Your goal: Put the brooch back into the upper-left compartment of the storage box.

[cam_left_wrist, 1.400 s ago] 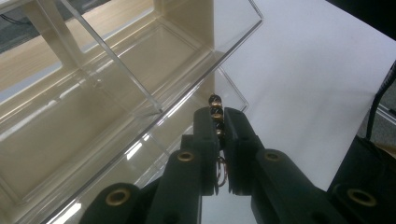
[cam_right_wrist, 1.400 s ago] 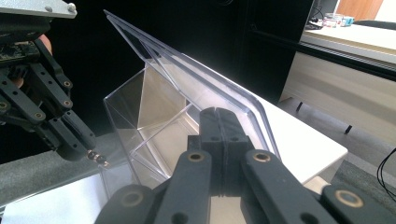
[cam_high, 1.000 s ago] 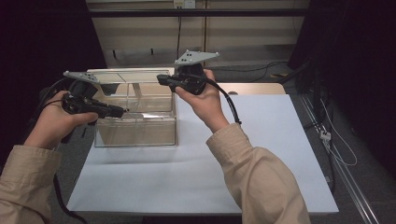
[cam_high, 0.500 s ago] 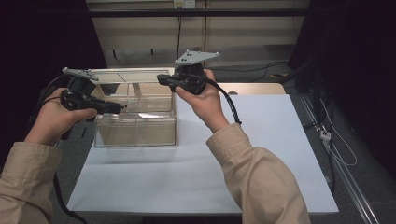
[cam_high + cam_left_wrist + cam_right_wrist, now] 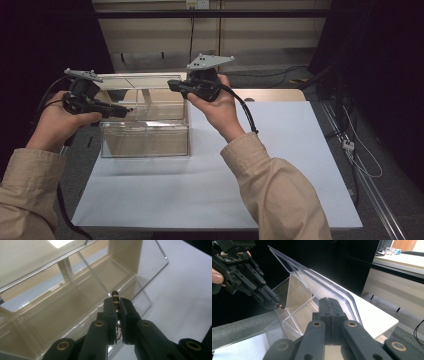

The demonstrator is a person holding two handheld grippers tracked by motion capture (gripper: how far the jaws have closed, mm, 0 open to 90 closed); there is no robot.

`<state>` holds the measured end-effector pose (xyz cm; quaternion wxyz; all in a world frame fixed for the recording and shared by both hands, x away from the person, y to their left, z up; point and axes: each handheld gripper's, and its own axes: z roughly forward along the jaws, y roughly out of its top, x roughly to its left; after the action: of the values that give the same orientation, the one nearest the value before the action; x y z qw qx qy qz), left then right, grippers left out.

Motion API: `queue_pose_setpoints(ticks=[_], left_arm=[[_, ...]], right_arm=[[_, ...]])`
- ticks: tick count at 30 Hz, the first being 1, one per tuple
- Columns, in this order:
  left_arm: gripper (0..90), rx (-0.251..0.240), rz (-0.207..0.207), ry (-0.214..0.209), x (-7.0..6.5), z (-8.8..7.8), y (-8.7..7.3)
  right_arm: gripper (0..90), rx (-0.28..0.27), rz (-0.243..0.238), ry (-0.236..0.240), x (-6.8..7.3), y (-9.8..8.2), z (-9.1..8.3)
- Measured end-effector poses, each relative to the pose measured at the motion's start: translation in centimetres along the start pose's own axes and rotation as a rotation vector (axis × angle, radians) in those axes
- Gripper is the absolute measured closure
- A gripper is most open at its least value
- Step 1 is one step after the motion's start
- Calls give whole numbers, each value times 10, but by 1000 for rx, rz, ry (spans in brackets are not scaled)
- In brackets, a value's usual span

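- Jaws of the left gripper (image 5: pixel 117 305) are clamped on a small string of dark and gold beads (image 5: pixel 115 299), which pokes out past the tips and shows again lower down in the slit between the pads.
- Held this way, the beads hang over the open top of a clear plastic box (image 5: pixel 145 134); in the right gripper view they sit at the left gripper's tip (image 5: pixel 279 306), just above the box's inner dividers.
- Jaws of the right gripper (image 5: pixel 329 301) are pressed together, and the hinged clear lid (image 5: pixel 317 287) stands raised just beside their tips; whether they pinch its edge I cannot tell.
- From above, the box stands on the left part of a white sheet (image 5: pixel 280 150) covering the table, with the left gripper (image 5: pixel 122 110) at its left end and the right gripper (image 5: pixel 172 85) at its back right corner.
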<state>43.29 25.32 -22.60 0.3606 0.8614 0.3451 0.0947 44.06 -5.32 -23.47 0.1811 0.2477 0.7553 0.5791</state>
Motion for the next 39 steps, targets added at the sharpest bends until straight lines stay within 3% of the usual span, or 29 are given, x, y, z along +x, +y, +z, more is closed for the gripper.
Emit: queue_pose_setpoints(ticks=[6, 39], left_arm=[[845, -6, 2, 33, 4, 2, -1], [842, -17, 5, 76, 11, 11, -7]], right_arm=[[900, 0, 1, 0, 0, 0, 0], [900, 2, 1, 0, 1, 0, 1]])
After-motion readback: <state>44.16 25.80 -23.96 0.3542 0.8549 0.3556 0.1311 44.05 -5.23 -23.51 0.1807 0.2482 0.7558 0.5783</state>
